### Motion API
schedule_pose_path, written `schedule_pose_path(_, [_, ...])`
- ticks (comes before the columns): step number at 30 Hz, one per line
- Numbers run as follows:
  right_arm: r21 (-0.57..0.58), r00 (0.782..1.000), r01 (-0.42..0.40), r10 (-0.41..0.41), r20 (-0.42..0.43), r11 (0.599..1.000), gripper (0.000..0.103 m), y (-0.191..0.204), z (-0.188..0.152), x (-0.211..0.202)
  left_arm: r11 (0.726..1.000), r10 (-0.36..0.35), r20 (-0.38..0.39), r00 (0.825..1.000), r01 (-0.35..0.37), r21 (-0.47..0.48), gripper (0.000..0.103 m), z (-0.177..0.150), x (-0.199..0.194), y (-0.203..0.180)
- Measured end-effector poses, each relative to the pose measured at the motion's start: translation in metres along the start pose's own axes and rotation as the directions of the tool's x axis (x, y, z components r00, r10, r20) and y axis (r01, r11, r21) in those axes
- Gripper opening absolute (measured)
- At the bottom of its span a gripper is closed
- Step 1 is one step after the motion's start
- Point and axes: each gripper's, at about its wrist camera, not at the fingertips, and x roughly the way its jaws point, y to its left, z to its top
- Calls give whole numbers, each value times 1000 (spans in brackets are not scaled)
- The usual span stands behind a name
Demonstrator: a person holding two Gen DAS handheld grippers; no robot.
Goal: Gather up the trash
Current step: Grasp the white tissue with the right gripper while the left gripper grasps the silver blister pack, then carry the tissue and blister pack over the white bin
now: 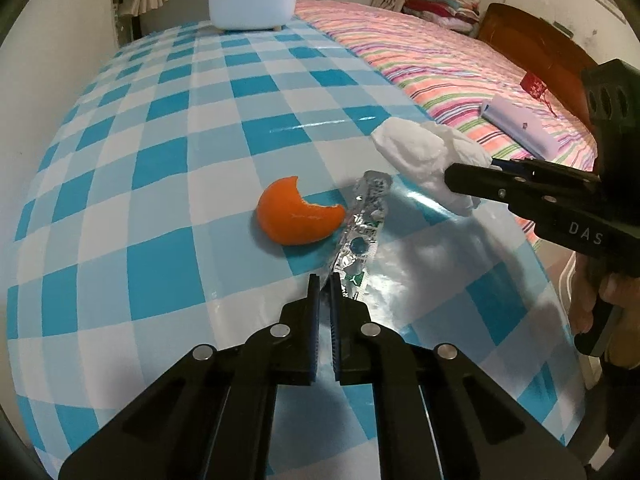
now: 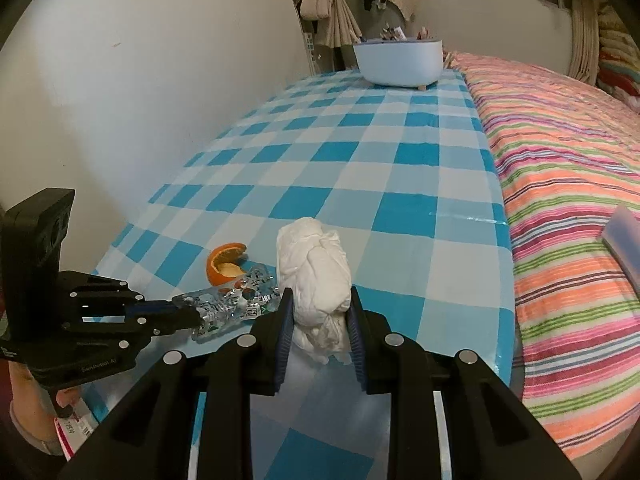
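A bed (image 1: 420, 52) borders the checked tabletop (image 1: 168, 168). The left claw (image 1: 325, 280) is pinched tight on a foil pill pack (image 1: 362, 224); the right claw (image 2: 320, 300) squeezes a crumpled tissue (image 2: 316, 264). Orange peel (image 1: 298, 216) lies just beyond the left claw's tips; a white basin (image 1: 253, 6) stands far ahead.

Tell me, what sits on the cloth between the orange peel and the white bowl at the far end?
Nothing: from the orange peel to the bowl only bare checked cloth shows, in both views.

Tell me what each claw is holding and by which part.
Left claw pinches the near end of the silver foil blister pack. Right claw grips the lower part of the crumpled white tissue wad.
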Motion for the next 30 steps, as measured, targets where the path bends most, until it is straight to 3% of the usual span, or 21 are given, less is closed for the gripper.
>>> schedule_pose_path(13, [-4, 997, -30, 30, 65, 1000, 25, 5, -8, -43, 998, 3, 91, 996, 2, -57, 5, -11, -28, -17])
schedule_pose_path(30, [0, 992, -14, 14, 128, 1000, 25, -12, -43, -116, 999, -39, 189, 981, 39, 3, 5, -2, -64, -69])
